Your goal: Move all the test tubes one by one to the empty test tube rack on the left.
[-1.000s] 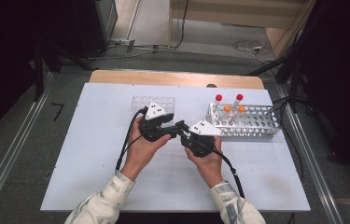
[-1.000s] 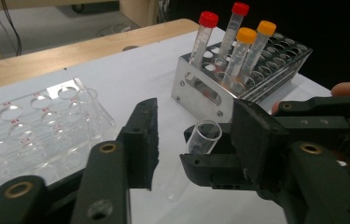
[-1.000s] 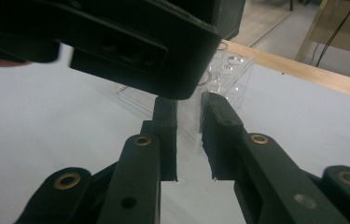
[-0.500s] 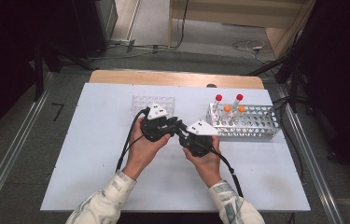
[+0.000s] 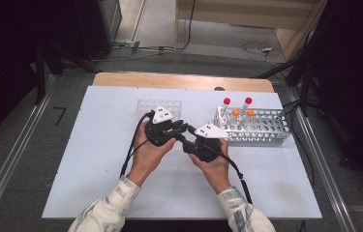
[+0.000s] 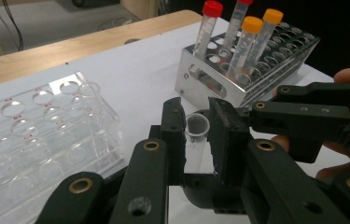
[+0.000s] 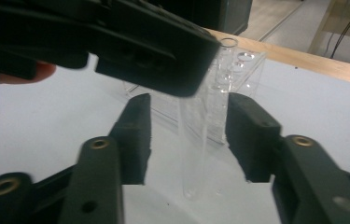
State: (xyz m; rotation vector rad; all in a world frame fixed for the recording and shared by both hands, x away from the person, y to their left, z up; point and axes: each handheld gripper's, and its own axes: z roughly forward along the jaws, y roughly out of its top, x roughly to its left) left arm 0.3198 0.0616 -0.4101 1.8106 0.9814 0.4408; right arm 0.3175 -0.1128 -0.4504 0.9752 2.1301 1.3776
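white table; clear tube clamped between left gripper fingers.

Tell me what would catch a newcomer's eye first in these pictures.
At mid-table, the left gripper is shut on an uncapped clear tube, with the right gripper open around it. Behind to the right, a metal rack holds four capped tubes, red and orange; a clear plastic rack lies left.

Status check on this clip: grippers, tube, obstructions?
Left gripper shut on clear tube. Right gripper open around it. Nothing in the way.
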